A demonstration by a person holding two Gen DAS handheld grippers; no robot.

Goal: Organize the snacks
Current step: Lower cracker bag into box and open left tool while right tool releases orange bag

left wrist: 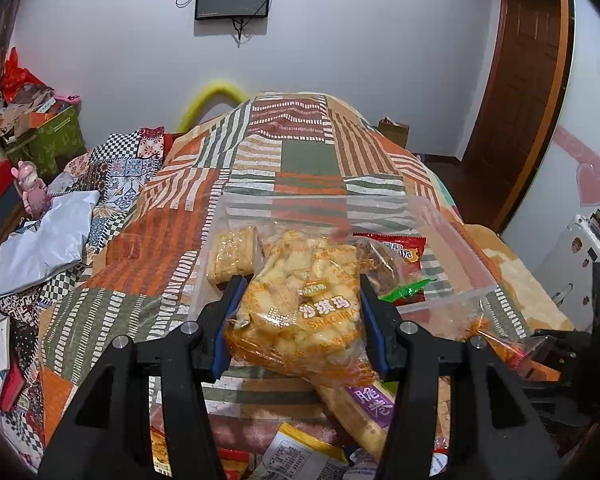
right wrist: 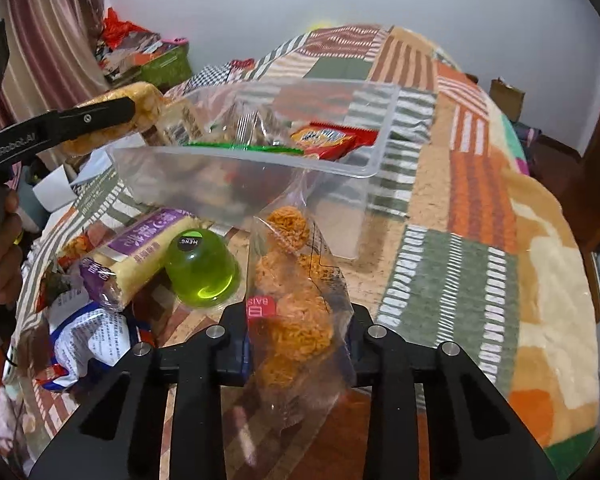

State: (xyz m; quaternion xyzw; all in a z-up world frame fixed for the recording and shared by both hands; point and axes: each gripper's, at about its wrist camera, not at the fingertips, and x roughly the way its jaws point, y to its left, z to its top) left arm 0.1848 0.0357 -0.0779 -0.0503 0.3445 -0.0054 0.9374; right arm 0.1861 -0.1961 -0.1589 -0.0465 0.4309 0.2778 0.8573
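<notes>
My left gripper [left wrist: 300, 312] is shut on a yellow sachima packet [left wrist: 300, 304] and holds it above the near edge of a clear plastic bin [left wrist: 456, 236]. The bin holds a pale cracker pack [left wrist: 232, 254], a red packet [left wrist: 400, 248] and a green-edged wrapper [left wrist: 406, 290]. My right gripper [right wrist: 298, 340] is shut on a clear bag of orange crispy snacks [right wrist: 296, 280], in front of the bin [right wrist: 376, 128]. The left gripper with the sachima packet [right wrist: 136, 116] shows at the bin's left side in the right wrist view.
On the patchwork bedspread [right wrist: 460, 264] lie a purple-labelled egg-roll pack [right wrist: 140, 248], a green jelly cup [right wrist: 200, 266] and a white-blue packet [right wrist: 88, 340]. More packets [left wrist: 300, 456] lie below the left gripper. A wooden door [left wrist: 520, 92] stands right; boxes and clutter [left wrist: 40, 128] stand left.
</notes>
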